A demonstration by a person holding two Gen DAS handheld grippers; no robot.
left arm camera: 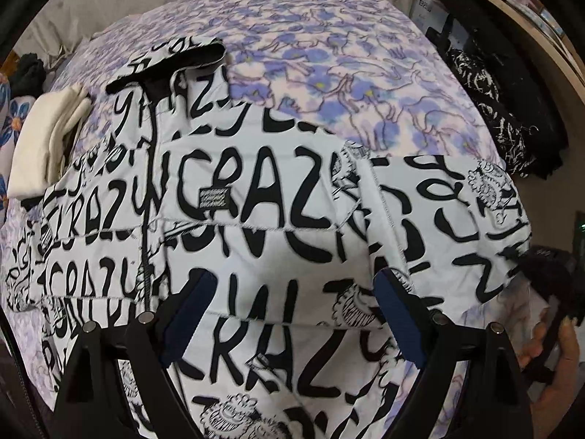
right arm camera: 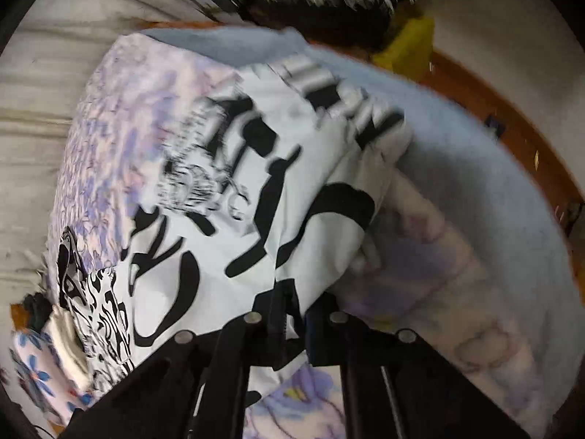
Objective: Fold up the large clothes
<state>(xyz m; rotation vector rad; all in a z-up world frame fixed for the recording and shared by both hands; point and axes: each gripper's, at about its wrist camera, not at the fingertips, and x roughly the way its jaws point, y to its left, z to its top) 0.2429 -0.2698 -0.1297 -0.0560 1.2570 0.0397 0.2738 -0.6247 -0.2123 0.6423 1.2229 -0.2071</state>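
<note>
A white puffer jacket (left arm camera: 256, 219) printed with black "CRAZY" lettering lies spread on a bed, collar at the far side. One sleeve (left arm camera: 446, 212) is folded across its right part. My left gripper (left arm camera: 292, 314) hovers open over the jacket's lower front, its blue-padded fingers (left arm camera: 182, 318) wide apart and empty. My right gripper (right arm camera: 296, 311) is shut on the jacket's sleeve fabric (right arm camera: 256, 197), which drapes up and away from it; that view is blurred by motion.
The bed has a purple flower blanket (left arm camera: 347, 84). A folded cream garment (left arm camera: 47, 139) lies at the jacket's left. A dark patterned garment (left arm camera: 493, 109) hangs at the right by a wooden shelf. A person's hand (left arm camera: 552, 358) shows at right.
</note>
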